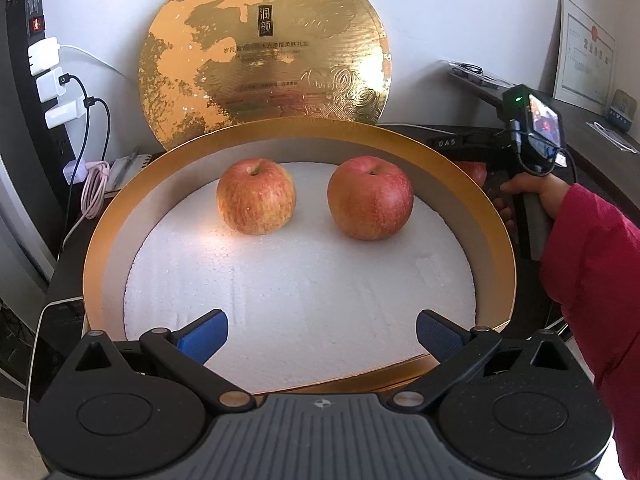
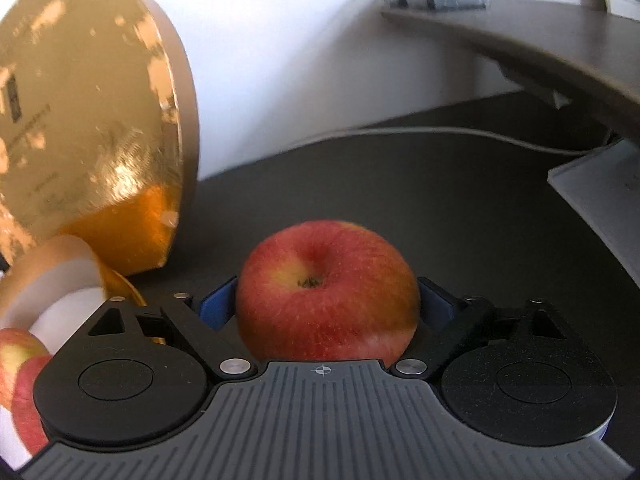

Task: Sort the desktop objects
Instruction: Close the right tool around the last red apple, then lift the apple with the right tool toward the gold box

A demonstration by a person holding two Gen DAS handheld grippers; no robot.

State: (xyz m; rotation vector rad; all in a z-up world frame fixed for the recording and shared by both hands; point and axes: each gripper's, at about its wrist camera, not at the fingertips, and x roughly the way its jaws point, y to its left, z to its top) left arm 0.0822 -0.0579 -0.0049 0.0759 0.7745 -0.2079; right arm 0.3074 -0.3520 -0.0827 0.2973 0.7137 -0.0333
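A round gold box (image 1: 100, 240) with a white foam floor holds two red-yellow apples, one on the left (image 1: 256, 197) and one on the right (image 1: 370, 198). My left gripper (image 1: 322, 336) is open and empty above the box's near edge. My right gripper (image 2: 326, 308) is shut on a third red apple (image 2: 326, 292), its blue pads against the apple's sides, over the dark desk right of the box. In the left wrist view this apple (image 1: 474, 170) peeks out behind the box rim, beside the right gripper's handle (image 1: 528, 148).
The gold lid (image 1: 264, 52) leans upright against the wall behind the box; it also shows in the right wrist view (image 2: 92, 120). Chargers and cables (image 1: 60, 92) hang at the left. A phone (image 1: 52, 344) lies left of the box. A raised shelf (image 2: 540, 40) and white keyboard (image 2: 600, 200) are right.
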